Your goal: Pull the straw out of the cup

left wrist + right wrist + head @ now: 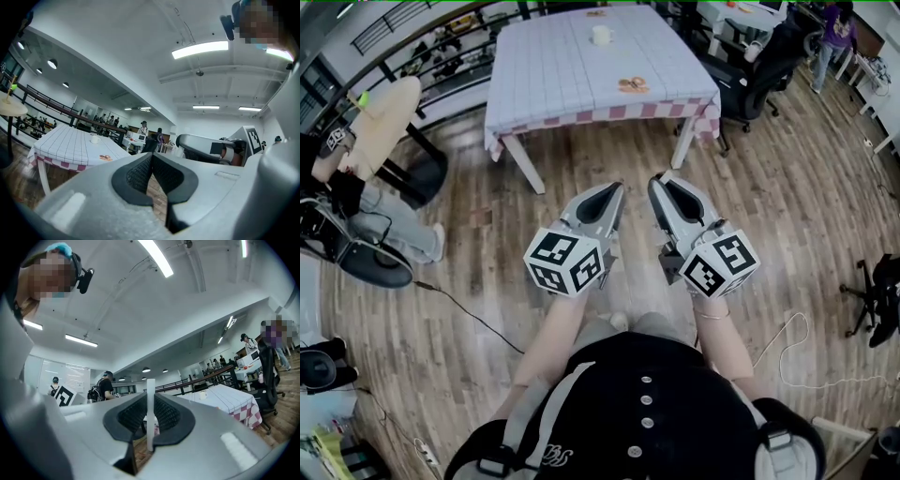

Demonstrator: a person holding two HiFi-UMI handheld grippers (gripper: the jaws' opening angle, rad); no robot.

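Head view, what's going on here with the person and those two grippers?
A person stands short of the table, a gripper in each hand. The right gripper has its jaws shut on a white straw. The left gripper has its jaws together on nothing. The white cup sits far back on the table, apart from both.

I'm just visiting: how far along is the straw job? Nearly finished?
It looks essentially done. The white straw is clamped upright in the right gripper, while the cup sits on the checked table across the room. The left gripper is shut and empty. Probably all that's left is putting the straw down.
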